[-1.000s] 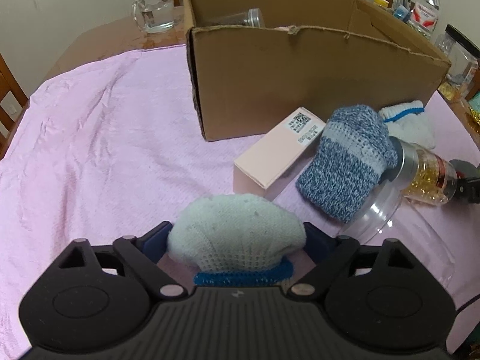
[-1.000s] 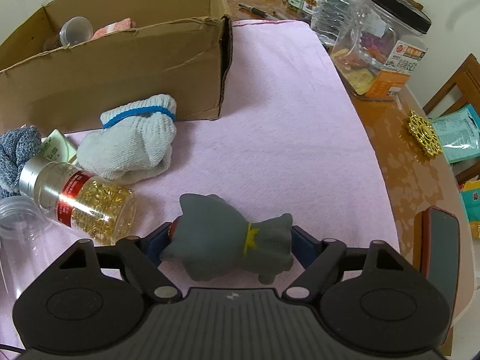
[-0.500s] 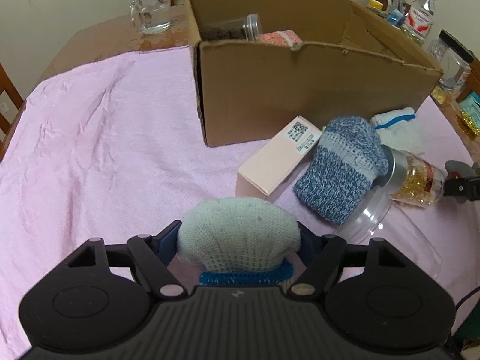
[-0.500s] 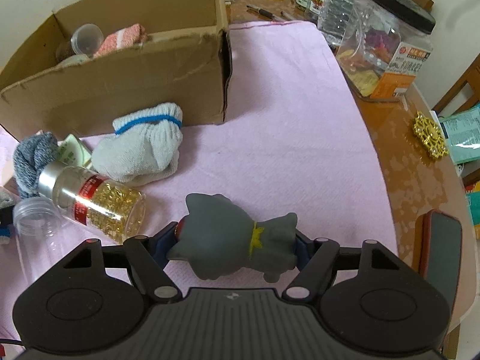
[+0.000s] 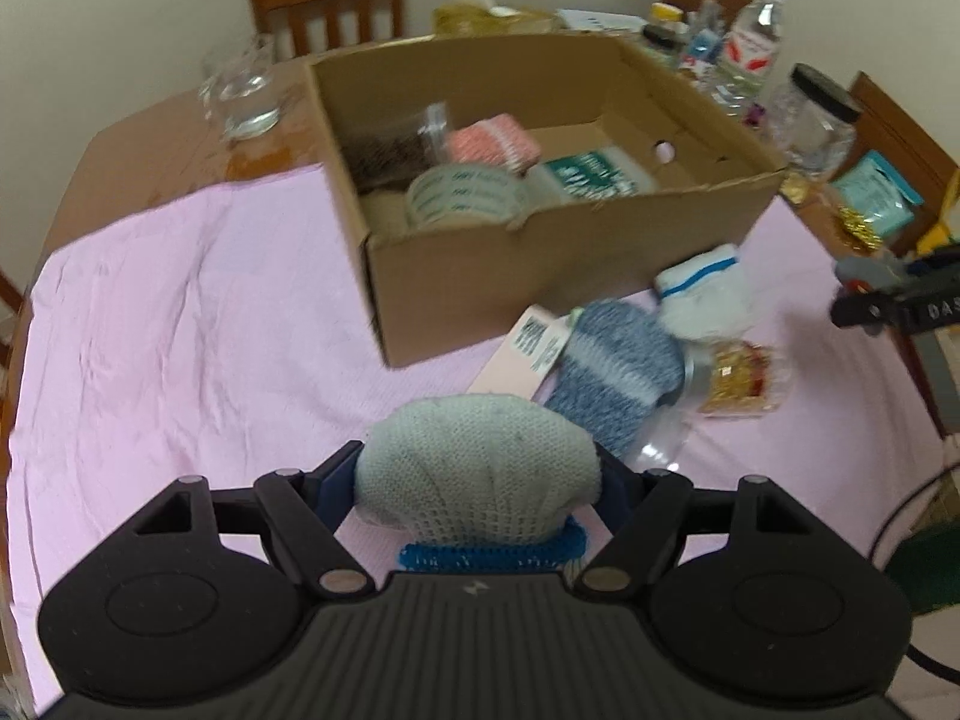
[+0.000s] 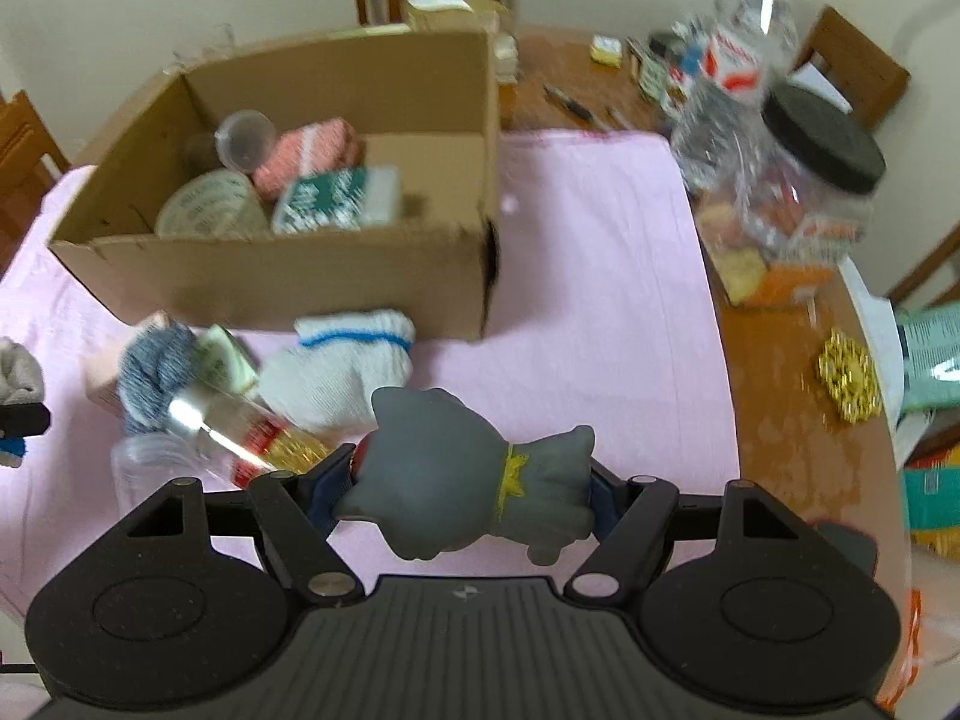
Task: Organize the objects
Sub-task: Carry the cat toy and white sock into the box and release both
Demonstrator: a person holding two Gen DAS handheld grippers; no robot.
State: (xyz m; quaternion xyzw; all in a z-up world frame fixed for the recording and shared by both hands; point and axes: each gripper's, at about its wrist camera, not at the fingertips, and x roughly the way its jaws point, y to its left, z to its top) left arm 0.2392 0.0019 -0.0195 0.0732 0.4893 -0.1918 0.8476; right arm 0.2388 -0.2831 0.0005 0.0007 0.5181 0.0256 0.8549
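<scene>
Both hand-held grippers have risen since a second ago, so each camera now looks down into the cardboard box (image 5: 480,276) rather than at its side wall. The pink cloth (image 5: 180,324) covers most of the counter (image 6: 786,396), and the box stands on it, open at the top. Inside the box lie a roll of tape (image 5: 462,198), a green-and-white packet (image 5: 591,174), a pink-and-white knit bundle (image 5: 492,144) and a clear jar (image 6: 243,141) on its side.

Just in front of the box, on the cloth, sit a white sock with a blue stripe (image 6: 348,369), a blue knit sock (image 5: 618,369), a pale pink carton (image 5: 516,357) partly under the blue sock, and a capsule bottle (image 5: 735,381) lying on its side. To the right of the box, off the cloth, stands a black-lidded plastic jar (image 6: 804,180).

The left hand-held gripper (image 5: 477,480) is closed on a pale green knit sock (image 5: 477,468), carried above the cloth in front of the box. The right hand-held gripper (image 6: 471,492) is clamped on a grey toy cat (image 6: 462,489), also above the cloth, in front of the box's right corner.
</scene>
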